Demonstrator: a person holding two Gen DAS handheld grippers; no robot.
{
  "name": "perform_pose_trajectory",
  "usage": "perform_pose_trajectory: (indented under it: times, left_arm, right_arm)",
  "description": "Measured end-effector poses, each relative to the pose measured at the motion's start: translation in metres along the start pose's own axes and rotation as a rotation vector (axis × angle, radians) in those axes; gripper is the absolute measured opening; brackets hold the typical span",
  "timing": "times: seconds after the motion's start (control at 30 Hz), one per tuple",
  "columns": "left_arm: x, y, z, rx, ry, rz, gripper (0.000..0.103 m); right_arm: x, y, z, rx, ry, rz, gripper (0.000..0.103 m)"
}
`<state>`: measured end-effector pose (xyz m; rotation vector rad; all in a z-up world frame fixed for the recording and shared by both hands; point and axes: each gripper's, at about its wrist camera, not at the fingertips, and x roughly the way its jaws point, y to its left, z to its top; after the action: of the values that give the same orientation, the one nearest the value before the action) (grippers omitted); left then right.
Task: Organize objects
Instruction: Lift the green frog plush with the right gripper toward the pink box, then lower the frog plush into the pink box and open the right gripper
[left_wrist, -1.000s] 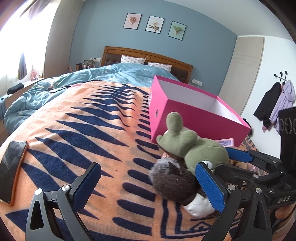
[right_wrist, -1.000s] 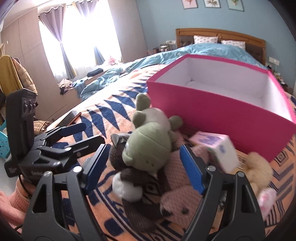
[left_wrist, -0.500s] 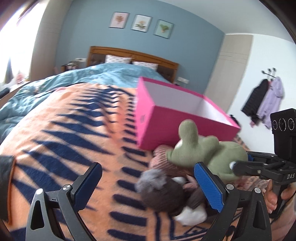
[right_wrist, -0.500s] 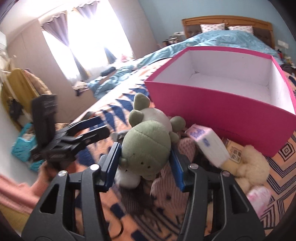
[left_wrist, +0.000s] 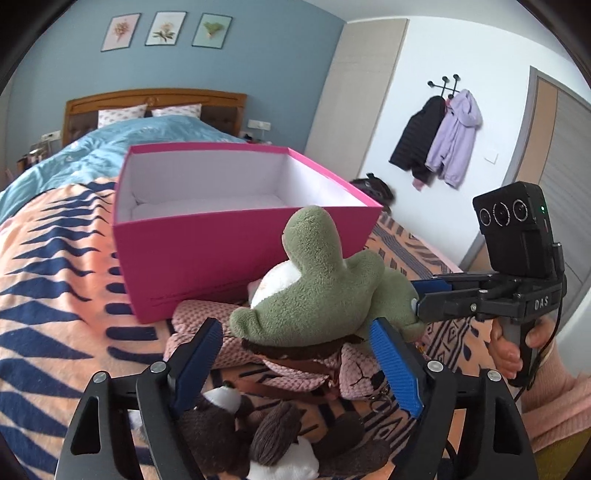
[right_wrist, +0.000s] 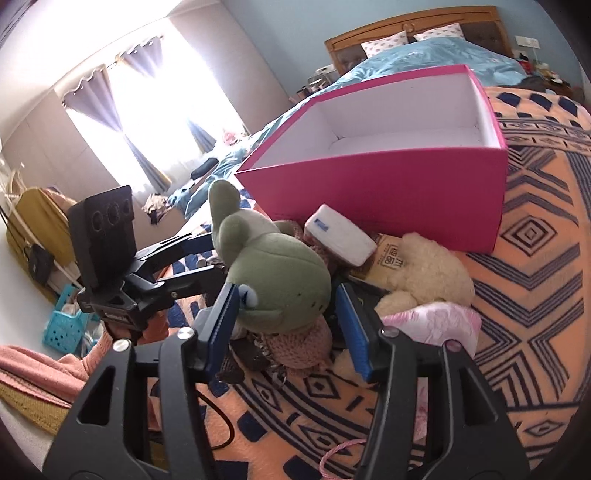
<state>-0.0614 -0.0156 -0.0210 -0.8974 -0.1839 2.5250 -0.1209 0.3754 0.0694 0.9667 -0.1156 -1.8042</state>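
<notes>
A green plush frog (right_wrist: 273, 273) sits between my right gripper's (right_wrist: 286, 325) blue pads, which are shut on its head; it also shows in the left wrist view (left_wrist: 325, 288), lifted above a pink knitted toy (left_wrist: 295, 354). My left gripper (left_wrist: 295, 365) is open and empty, just above the pink toy and a brown plush (left_wrist: 258, 435). An open pink box (left_wrist: 221, 236) with a white inside stands just behind the toys; it also shows in the right wrist view (right_wrist: 388, 181).
A white packet (right_wrist: 340, 236), a cream plush (right_wrist: 424, 273) and a pink packet (right_wrist: 439, 321) lie beside the box on the orange patterned blanket (right_wrist: 535, 295). Blue bedding (left_wrist: 85, 158) and the headboard lie behind. Coats (left_wrist: 439, 136) hang on the right wall.
My right gripper has shut on the green frog and lifted it from the pile. My left gripper has swung right toward the box and moved over the pink and brown toys, still open.
</notes>
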Motion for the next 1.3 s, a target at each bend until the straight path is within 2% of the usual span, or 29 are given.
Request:
perform_pose_trajectory:
  times: [0.07,0.13,0.2,0.27,0.5,0.8,0.97,1.13,1.3]
  left_arm:
    - [0.003,0.000,0.001,-0.005,0.008,-0.017,0.075]
    - [0.002,-0.001,0.000,-0.004,0.011,-0.029,0.068]
    - [0.002,-0.005,0.000,0.001,0.013,-0.022,0.066]
    - [0.000,-0.009,-0.001,0.006,0.016,-0.010,0.066]
    - [-0.021,-0.021,0.014,0.024,-0.030,-0.002,0.065]
    - [-0.040,-0.006,0.082,0.031,-0.122,0.061,0.065]
    - [-0.029,0.016,0.114,0.006,-0.131,0.093,0.065]
    - [-0.005,0.039,0.128,-0.028,-0.103,0.110,0.065]
    - [0.025,0.062,0.125,-0.075,-0.036,0.121,0.065]
  right_arm:
    - [-0.001,0.004,-0.003,-0.007,-0.018,-0.006,0.066]
    - [0.003,0.010,-0.006,-0.022,-0.026,-0.015,0.067]
    - [0.007,0.017,-0.008,-0.050,-0.032,-0.052,0.067]
    - [0.013,0.019,-0.007,-0.061,-0.016,-0.078,0.063]
    - [-0.005,0.038,0.005,-0.130,-0.053,-0.089,0.062]
    - [-0.016,0.071,0.077,-0.308,-0.148,-0.111,0.062]
    - [-0.007,0.058,0.108,-0.337,-0.178,-0.118,0.062]
    - [0.013,0.040,0.135,-0.327,-0.181,-0.123,0.062]
    - [0.040,0.012,0.147,-0.288,-0.115,-0.137,0.062]
